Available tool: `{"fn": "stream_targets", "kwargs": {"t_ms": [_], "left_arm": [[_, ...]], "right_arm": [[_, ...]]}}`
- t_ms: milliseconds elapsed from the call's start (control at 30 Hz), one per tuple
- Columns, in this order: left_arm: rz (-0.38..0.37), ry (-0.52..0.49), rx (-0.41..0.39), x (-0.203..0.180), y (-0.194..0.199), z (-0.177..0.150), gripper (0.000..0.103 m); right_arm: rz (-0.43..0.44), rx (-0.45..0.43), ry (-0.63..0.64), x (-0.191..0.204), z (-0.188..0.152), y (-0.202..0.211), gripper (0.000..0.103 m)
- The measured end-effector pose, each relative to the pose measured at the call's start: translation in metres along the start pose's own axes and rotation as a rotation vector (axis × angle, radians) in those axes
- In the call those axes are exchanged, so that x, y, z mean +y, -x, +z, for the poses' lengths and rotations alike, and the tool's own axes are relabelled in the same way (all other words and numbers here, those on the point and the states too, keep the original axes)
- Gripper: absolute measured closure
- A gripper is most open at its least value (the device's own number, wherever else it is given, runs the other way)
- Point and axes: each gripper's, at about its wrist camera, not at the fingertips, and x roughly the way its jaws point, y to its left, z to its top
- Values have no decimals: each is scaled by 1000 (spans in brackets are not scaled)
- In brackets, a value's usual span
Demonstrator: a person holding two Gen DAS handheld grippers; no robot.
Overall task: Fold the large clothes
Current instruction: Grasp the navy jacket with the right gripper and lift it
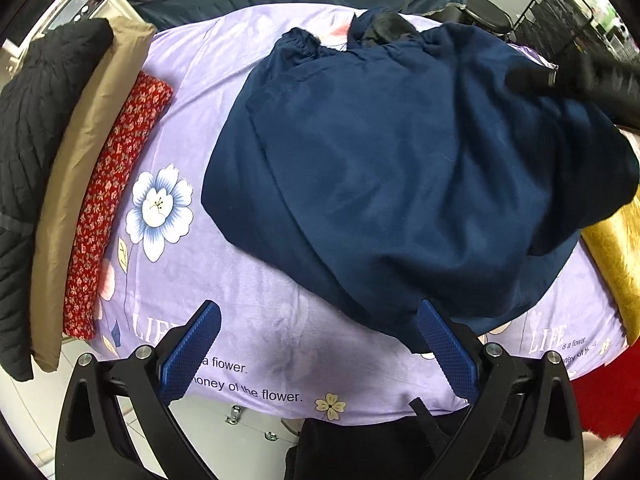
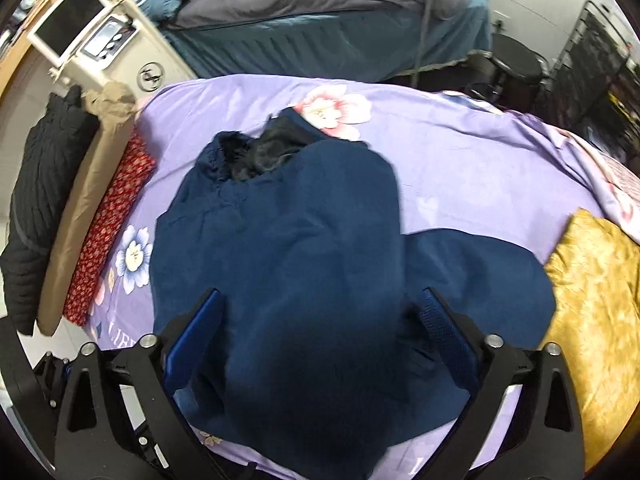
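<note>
On purple flowered bedsheet [image 1: 248, 320]: with left gripper [image 1: 320, 354] apart and empty, right gripper [image 2: 320, 336] apart astride navy garment [image 2: 288, 264], pinch one layer, fold flat.

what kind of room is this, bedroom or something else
Probably a bedroom-like room set up for folding laundry. A navy blue garment lies on a lilac flower-print sheet, folded clothes are lined along its edge, such as a red floral-print one, and a bed with grey-blue bedding stands behind.
</note>
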Motion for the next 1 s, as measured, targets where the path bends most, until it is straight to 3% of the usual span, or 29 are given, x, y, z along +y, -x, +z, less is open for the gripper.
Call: {"fn": "stream_targets", "kwargs": {"t_ms": [33,100,200,333,500,767,867,967,1000], "left_arm": [[-3,3,-3,2,0,1,7],[0,9,-14,5,2,3,7],[-9,26,-40,13,8,8,7],[-36,43,-89,23,20,16,7],[-39,15,-162,24,37,26,7],[-60,-83,-184,-8,44,35,7],[-108,-119,-159,-26,34,31,7],[-130,-146,-132,-40,21,25,7],[-136,-155,-126,-44,18,24,7]], "right_arm": [[10,20,11,3,-3,-4,46],[27,12,37,8,-10,-4,64],[21,-13,104,12,-31,6,75],[45,24,144,-1,-74,21,85],[45,106,167,-23,-141,34,88],[11,359,-68,-98,-269,-13,88],[7,374,-147,-111,-302,-26,87],[11,325,-181,-111,-303,-18,77],[3,313,-187,-110,-300,-14,60]]}}
